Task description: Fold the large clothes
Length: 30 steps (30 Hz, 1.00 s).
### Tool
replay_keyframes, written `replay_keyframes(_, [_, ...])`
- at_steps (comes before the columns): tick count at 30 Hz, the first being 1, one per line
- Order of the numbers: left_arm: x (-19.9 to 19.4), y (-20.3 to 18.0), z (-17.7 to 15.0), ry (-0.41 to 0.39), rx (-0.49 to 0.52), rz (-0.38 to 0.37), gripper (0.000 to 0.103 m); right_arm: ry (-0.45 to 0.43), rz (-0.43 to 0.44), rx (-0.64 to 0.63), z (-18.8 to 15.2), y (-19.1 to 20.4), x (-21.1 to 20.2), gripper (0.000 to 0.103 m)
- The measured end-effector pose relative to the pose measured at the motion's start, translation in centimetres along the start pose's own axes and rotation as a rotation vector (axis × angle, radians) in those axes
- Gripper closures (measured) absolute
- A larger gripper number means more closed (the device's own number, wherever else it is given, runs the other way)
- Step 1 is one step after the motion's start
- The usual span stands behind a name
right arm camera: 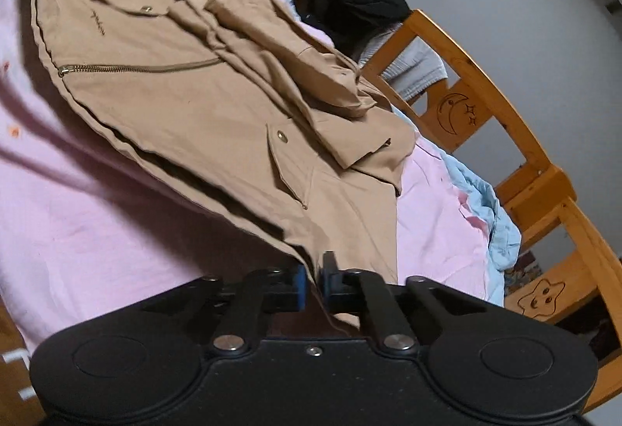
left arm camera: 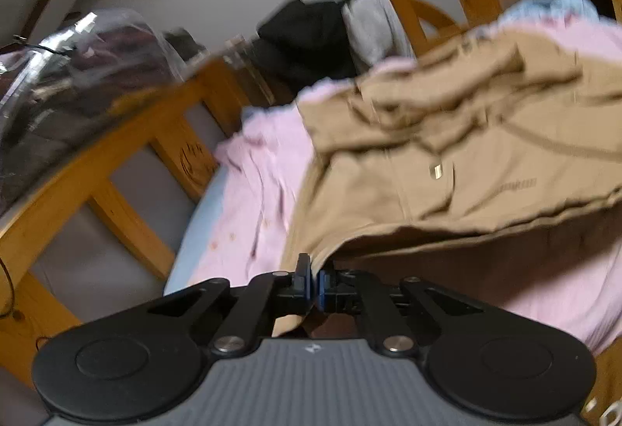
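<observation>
A tan jacket with a zip and snap pockets lies partly lifted over a pink sheet on a bed. My left gripper is shut on the jacket's near hem, which rises off the bed. In the right wrist view the same jacket stretches away from me, and my right gripper is shut on another part of its lower edge. The hem hangs taut between the two grips, with shadow under it.
A wooden bed rail runs along the left and back. Black clothes and grey clothes hang on the rail. A clear plastic bag of items sits beyond the rail. A blue sheet edges the mattress.
</observation>
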<state>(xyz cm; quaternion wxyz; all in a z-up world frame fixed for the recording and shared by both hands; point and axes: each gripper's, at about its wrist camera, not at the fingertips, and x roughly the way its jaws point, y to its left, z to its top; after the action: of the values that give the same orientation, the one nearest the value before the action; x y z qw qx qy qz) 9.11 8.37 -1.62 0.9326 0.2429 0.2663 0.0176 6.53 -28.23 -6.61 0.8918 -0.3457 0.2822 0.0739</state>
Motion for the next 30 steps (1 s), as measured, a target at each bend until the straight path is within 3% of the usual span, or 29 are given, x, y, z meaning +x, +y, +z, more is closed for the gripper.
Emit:
replay_keyframes(6, [-3.7, 3.9, 1.6, -0.044, -0.147, -0.079, 0.101, -0.046, -0.042, 0.035, 2.2, -1.8, -3.8, 0.099])
replay_keyframes(10, [-6.9, 6.1, 1.4, -0.047, -0.163, -0.143, 0.101, -0.031, -0.022, -0.001, 2.5, -2.3, -8.1, 0.099])
replay_keyframes(14, [-10.4, 7.9, 1.0, -0.04, -0.149, -0.204, 0.101, 0.008, 0.064, -0.011, 2.9, -3.6, -13.3, 0.099])
replay_keyframes(18, [-11.4, 9.1, 2.3, -0.033, -0.156, -0.231, 0.101, -0.003, 0.096, -0.044, 4.3, -5.1, -17.0, 0.099])
replay_keyframes(21, [-9.8, 9.3, 4.9, -0.05, -0.122, -0.217, 0.101, -0.027, 0.077, -0.087, 5.8, -6.3, -15.6, 0.099])
replay_keyframes(24, [-6.7, 8.6, 7.9, -0.031, -0.08, -0.197, 0.101, -0.014, 0.057, -0.129, 7.6, -8.1, -11.4, 0.098])
replay_keyframes(30, [4.1, 7.2, 12.7, 0.114, -0.072, -0.206, 0.1, 0.095, 0.119, -0.069, 10.6, -11.8, 0.7, 0.092])
